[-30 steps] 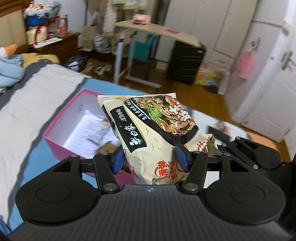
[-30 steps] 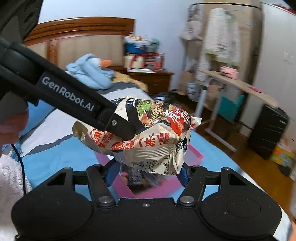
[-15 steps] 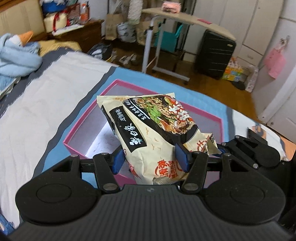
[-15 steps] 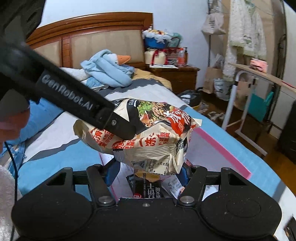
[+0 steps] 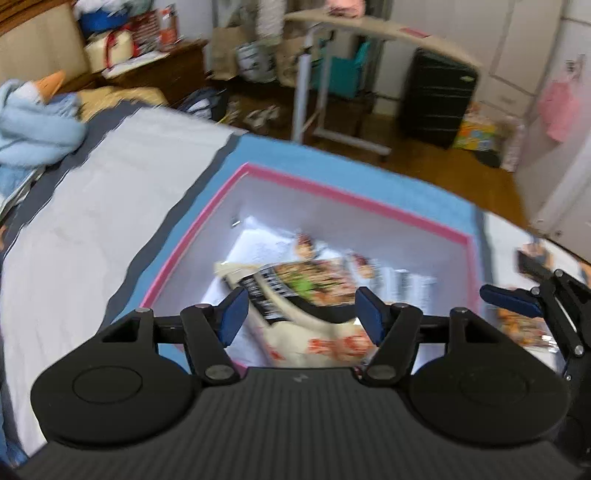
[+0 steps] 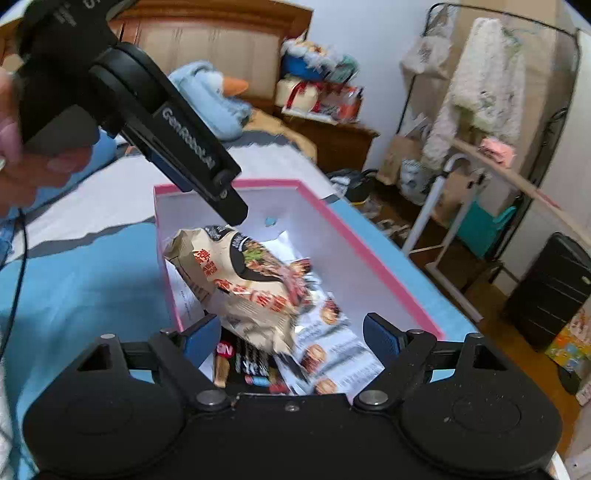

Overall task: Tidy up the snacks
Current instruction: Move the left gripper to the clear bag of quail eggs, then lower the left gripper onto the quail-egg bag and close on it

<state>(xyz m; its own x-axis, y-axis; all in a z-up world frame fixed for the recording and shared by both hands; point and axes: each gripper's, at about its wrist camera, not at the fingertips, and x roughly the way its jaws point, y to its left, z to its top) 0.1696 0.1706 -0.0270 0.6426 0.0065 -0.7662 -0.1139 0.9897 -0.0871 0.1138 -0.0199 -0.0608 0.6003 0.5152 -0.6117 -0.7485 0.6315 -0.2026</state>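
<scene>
Both grippers hang over a pink-rimmed box (image 6: 373, 258) that sits on a bed with a blue and white cover (image 5: 92, 206). The left gripper (image 5: 301, 312) has its blue pads spread wide, and the noodle packet (image 5: 295, 295) lies past and below them inside the box, free of both pads. In the right wrist view the same noodle packet (image 6: 243, 280) appears tilted, its crimped end up toward the far-left corner of the box and its lower end down among other packets; the picture is blurred there, so whether it has come to rest cannot be told. The right gripper (image 6: 291, 334) is likewise released, its pads well apart with the packet ahead of them and between their lines, touching neither as far as can be seen. The left gripper's black finger (image 6: 207, 173) reaches in from the upper left of that view, its tip just above the packet's top end, and a hand (image 6: 33, 155) grips its handle at the left edge. Under the noodle packet, nearest the right gripper, lie a dark snack pack (image 6: 247, 365) and a white sheet printed with food pictures (image 6: 332, 354). Beyond the box stand a wooden headboard (image 6: 221, 40), a blue plush duck (image 6: 214, 99), a folding table (image 5: 373, 33) and a black suitcase (image 5: 436, 103).
</scene>
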